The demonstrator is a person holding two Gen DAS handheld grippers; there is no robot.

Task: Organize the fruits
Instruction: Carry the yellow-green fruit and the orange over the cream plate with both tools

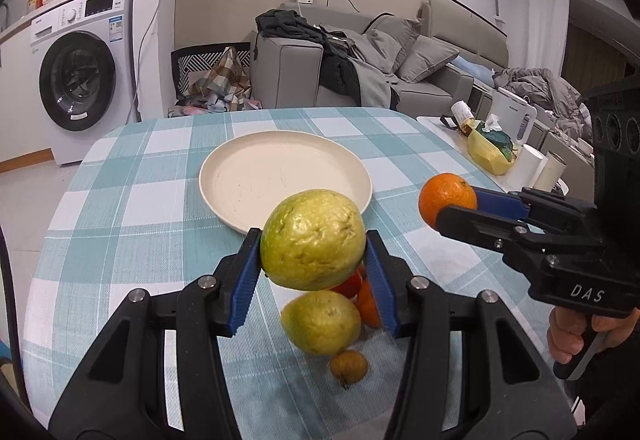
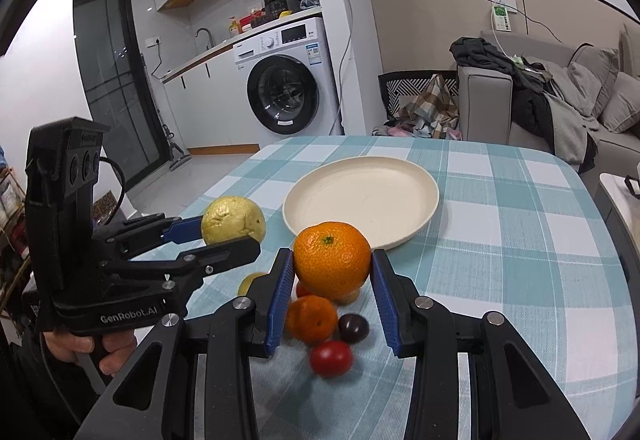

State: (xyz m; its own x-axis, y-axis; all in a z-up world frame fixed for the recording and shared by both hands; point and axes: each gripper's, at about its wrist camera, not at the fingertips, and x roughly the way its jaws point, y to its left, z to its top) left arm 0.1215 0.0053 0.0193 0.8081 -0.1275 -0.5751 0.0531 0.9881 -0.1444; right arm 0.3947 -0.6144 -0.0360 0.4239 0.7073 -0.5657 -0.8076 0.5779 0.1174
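Yellow-green, dimpled guava point(image 1: 313, 240) clamped between the left gripper point(image 1: 313, 252) jaws at its widest girth, held clear of the checked tablecloth point(image 1: 120, 200) and just short of the plate's point(image 1: 224, 164) near rim. Looked firm and fairly heavy, rough enough not to slip. Orange point(image 2: 332, 264) pinched across its middle in the right gripper point(image 2: 332, 272), also lifted, near the cream plate, which lay bare. Probably lighter, with a soft skin that hard squeezing could bruise. Left on the cloth beneath: a second guava point(image 1: 320, 322), a smaller orange point(image 2: 311, 319), a tomato point(image 2: 331, 358), a dark plum point(image 2: 353, 327). Round, likely to roll once released.
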